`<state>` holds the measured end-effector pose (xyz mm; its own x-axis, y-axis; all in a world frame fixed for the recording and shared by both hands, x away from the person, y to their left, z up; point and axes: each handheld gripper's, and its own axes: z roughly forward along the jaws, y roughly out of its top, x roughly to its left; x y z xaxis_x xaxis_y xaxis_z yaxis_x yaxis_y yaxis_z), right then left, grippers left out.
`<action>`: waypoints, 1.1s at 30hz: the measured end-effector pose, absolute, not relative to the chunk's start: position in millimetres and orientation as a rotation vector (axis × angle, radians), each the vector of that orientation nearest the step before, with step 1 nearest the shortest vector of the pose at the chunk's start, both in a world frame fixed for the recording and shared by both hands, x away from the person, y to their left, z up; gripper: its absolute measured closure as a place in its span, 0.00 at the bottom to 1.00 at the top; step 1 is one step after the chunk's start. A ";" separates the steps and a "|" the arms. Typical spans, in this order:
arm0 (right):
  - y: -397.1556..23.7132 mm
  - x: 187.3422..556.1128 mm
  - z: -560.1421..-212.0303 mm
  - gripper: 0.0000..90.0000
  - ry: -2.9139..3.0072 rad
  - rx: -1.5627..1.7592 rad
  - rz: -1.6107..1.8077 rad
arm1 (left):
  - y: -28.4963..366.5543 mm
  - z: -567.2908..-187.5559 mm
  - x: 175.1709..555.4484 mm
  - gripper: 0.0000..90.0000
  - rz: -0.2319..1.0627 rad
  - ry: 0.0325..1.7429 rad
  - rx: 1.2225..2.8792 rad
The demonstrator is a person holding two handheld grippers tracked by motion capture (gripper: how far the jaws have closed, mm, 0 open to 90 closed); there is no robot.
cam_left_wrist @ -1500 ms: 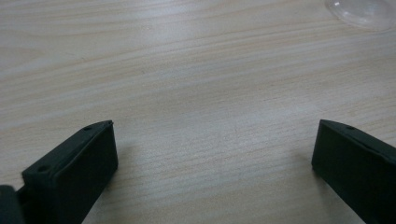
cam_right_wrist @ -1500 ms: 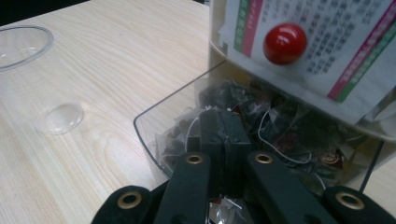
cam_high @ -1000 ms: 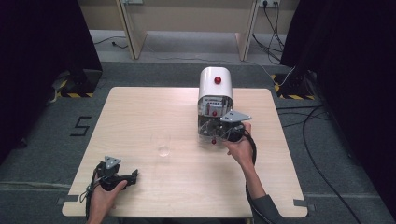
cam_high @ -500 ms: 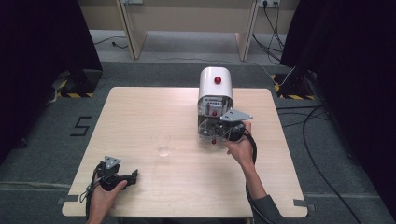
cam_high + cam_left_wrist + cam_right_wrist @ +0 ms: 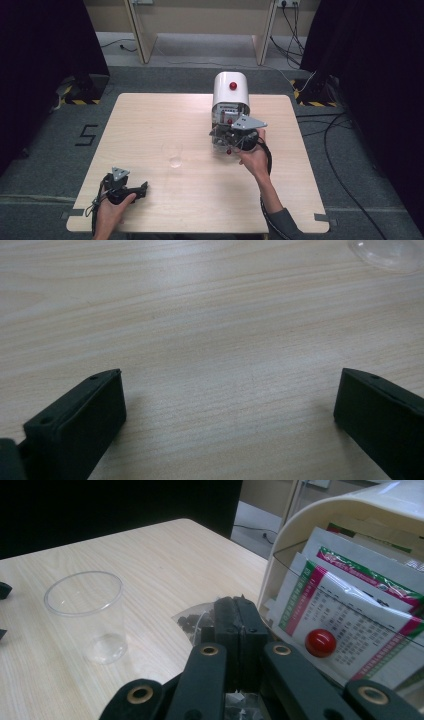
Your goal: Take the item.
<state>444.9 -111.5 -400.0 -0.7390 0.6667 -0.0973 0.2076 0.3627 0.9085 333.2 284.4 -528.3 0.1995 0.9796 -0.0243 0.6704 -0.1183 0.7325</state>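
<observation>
A white tea-bag dispenser (image 5: 230, 90) with a red knob stands at the table's far middle. In the right gripper view its open front (image 5: 350, 580) shows green-and-white packets behind a red ball (image 5: 320, 642). My right gripper (image 5: 234, 142) is at the dispenser's front, and its jaws (image 5: 239, 607) are shut on a clear tea bag (image 5: 192, 620) with dark contents. A clear plastic cup (image 5: 175, 152) stands upright mid-table, also seen as the cup (image 5: 90, 615) left of the jaws. My left gripper (image 5: 142, 189) rests open near the front left edge, its jaws (image 5: 230, 405) wide apart over bare wood.
The wooden table (image 5: 150, 120) has free room on its left half and front. The cup's rim (image 5: 390, 252) shows at the upper right of the left gripper view. Cables and dark curtains lie beyond the table's edges.
</observation>
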 end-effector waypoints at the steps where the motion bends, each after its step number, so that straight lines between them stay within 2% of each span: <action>1: -110.3 445.0 -399.6 1.00 2.175 0.754 1.357 | 284.4 -528.3 333.2 0.00 0.643 1.537 1.861; 33: -64.8 439.0 -391.9 1.00 2.219 0.642 1.405 | 284.4 -528.3 333.2 0.00 0.643 1.536 1.861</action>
<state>439.0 -64.8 -391.9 -0.7981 0.5918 -0.1128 0.1511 0.3780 0.9134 333.2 284.4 -528.3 0.1997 0.9796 -0.0244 0.6704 -0.1184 0.7324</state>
